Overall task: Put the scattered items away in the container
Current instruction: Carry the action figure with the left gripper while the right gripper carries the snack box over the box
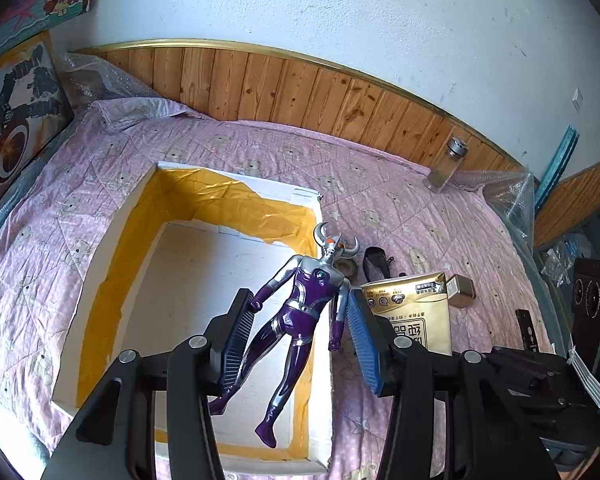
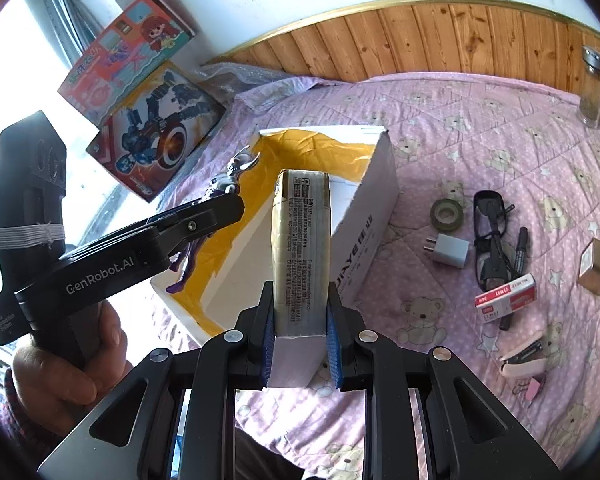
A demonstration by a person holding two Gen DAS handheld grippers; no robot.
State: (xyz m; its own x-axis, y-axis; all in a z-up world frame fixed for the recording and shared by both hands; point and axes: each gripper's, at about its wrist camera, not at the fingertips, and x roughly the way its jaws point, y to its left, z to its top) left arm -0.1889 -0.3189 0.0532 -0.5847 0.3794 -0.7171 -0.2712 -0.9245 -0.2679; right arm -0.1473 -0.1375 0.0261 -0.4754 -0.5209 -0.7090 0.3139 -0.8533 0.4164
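My left gripper point(image 1: 300, 320) stands wide open over the white box point(image 1: 112, 248), and the purple figure point(image 1: 300, 312) hangs between its pads, one leg against the left pad. My right gripper point(image 2: 301, 344) is clamped on the gold packet point(image 2: 303, 248), upright just beside the box.

Purple-silver horned figure point(image 1: 300, 320) hangs over open white box point(image 1: 112, 240) — yellow-taped rim; gold carton point(image 2: 302, 252) upright, near right.
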